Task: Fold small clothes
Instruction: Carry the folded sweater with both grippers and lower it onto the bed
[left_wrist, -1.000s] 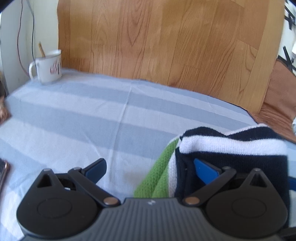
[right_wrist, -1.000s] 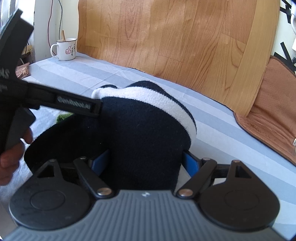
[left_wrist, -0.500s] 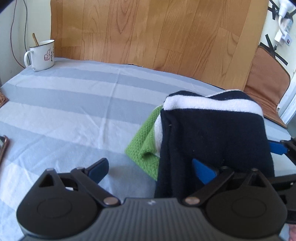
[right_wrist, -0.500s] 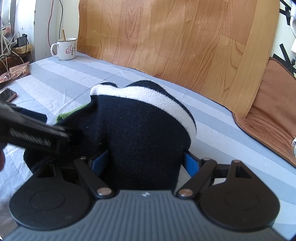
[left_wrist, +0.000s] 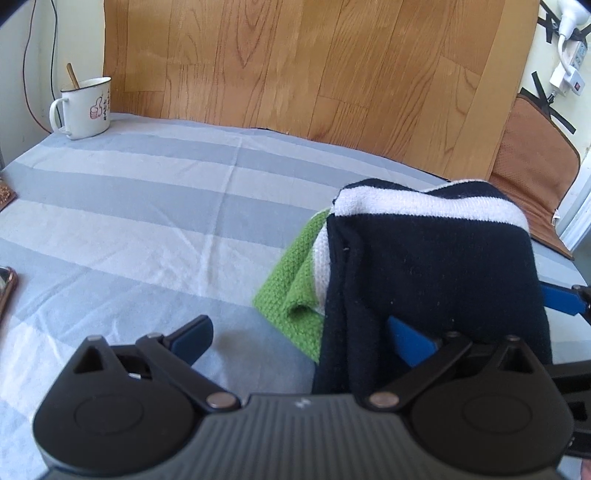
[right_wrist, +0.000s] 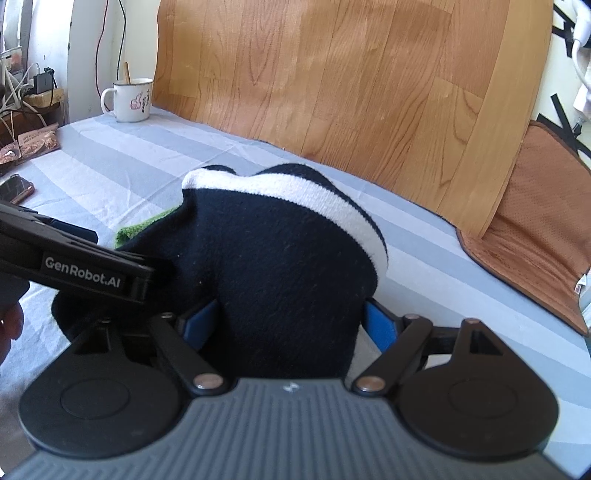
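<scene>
My right gripper has its blue fingers spread wide around the bunched navy knit garment with a white stripe and green panel, which sits humped on the grey-and-white striped bedsheet. The cloth fills the gap and seems to touch both pads, but I cannot tell whether they really pinch it. My left gripper stands open just beside the garment's left edge, one finger over bare sheet and the other tucked against the dark fabric, holding nothing. The risk I see is a loose, thick bundle: if I lift or fold from here, layers may slide out unevenly and the green panel could stay trapped underneath, spoiling the fold. The two tools sit close together, so they could knock each other. Dragging might also rumple the sheet toward the white enamel mug.
</scene>
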